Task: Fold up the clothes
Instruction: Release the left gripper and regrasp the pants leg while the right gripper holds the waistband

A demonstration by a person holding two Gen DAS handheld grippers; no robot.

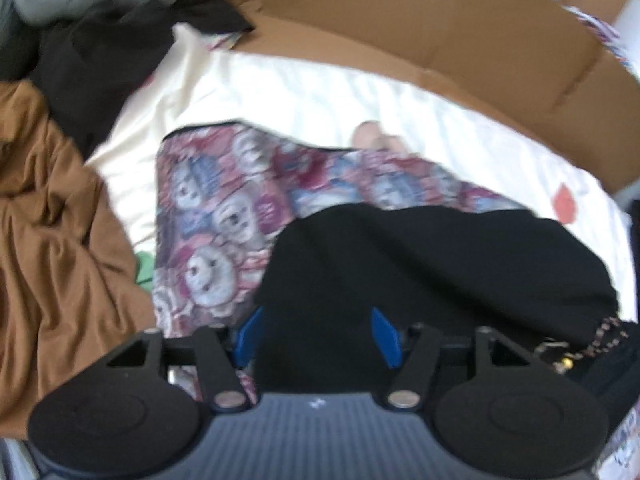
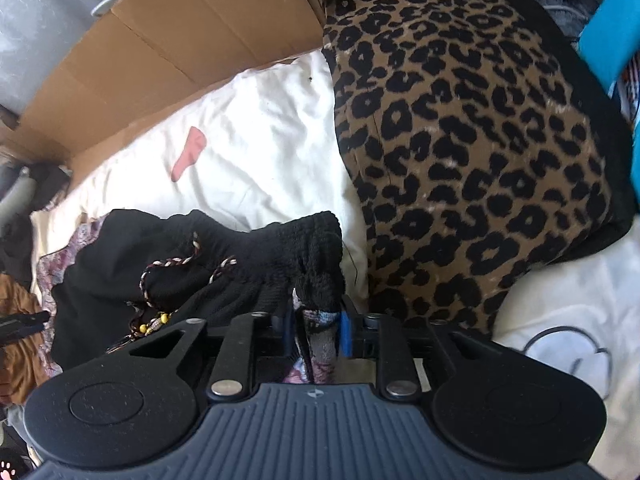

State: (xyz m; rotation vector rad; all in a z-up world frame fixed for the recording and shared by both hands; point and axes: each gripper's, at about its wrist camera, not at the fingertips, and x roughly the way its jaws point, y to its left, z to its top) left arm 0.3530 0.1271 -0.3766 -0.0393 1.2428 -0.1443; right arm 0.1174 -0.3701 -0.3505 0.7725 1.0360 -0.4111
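A garment with a floral, face-patterned print (image 1: 224,208) lies on the white sheet (image 1: 320,96). Its black gathered part (image 1: 420,264) is bunched toward me. My left gripper (image 1: 318,332) stands open, its blue fingers (image 1: 250,336) wide apart with the black cloth draped between them. In the right wrist view, my right gripper (image 2: 318,328) is shut on a fold of the black waistband (image 2: 316,248) and the printed fabric under it. A braided drawstring with beads (image 2: 168,272) hangs from the waistband.
A brown garment (image 1: 52,220) and a dark one (image 1: 100,68) lie heaped at the left. A leopard-print piece (image 2: 460,140) fills the right of the bed. Cardboard (image 1: 420,28) stands along the far edge of the sheet (image 2: 260,140).
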